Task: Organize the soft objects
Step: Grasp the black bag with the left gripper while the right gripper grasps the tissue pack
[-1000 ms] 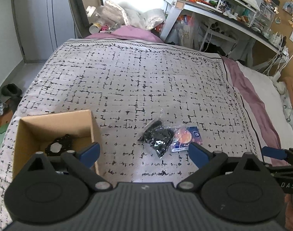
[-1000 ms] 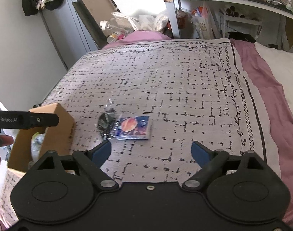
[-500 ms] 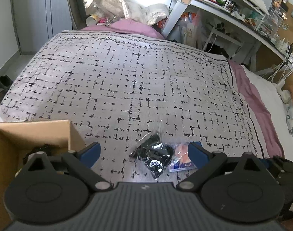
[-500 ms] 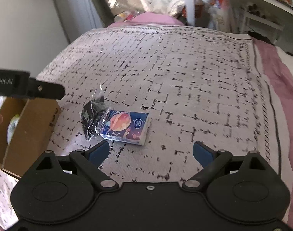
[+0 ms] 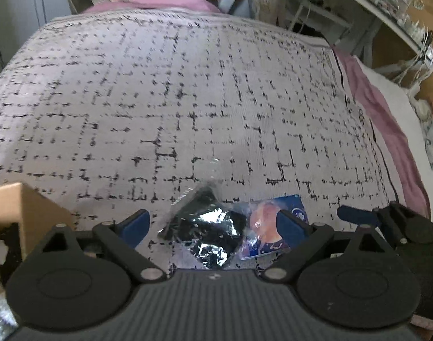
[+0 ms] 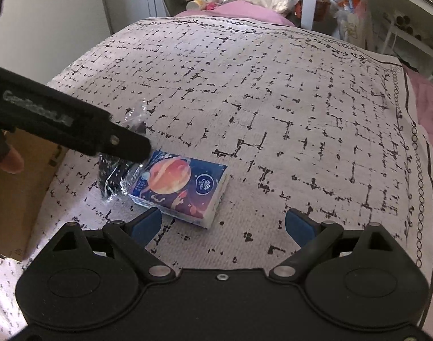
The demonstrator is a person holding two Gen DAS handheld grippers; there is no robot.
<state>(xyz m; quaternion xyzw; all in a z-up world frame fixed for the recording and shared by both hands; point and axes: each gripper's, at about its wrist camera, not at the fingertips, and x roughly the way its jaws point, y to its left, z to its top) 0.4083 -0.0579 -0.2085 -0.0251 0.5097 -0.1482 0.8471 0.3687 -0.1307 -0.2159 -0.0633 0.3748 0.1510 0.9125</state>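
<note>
A clear plastic bag of black fabric [image 5: 209, 234] lies on the patterned bedspread, right between the blue pads of my open left gripper [image 5: 213, 226]. Beside it on the right lies a blue tissue pack [image 5: 269, 227] with an orange planet print. In the right wrist view the tissue pack [image 6: 179, 189] sits just ahead of my open right gripper [image 6: 223, 223], closer to its left pad. The bag of black fabric [image 6: 111, 176] touches the pack's left end and is partly hidden by the left gripper's black finger [image 6: 74, 128], which reaches over it.
A cardboard box [image 5: 26, 210] stands at the left on the bed, also seen in the right wrist view as the box [image 6: 14, 199]. A hand [image 6: 6, 159] holds the left gripper. A cluttered desk [image 5: 387, 8] and shelves line the far right, with clutter beyond the bed's far end.
Both grippers have moved forward and down toward the two items. The left gripper now straddles the black bag; the right one has closed in on the tissue pack. Both stay open.
</note>
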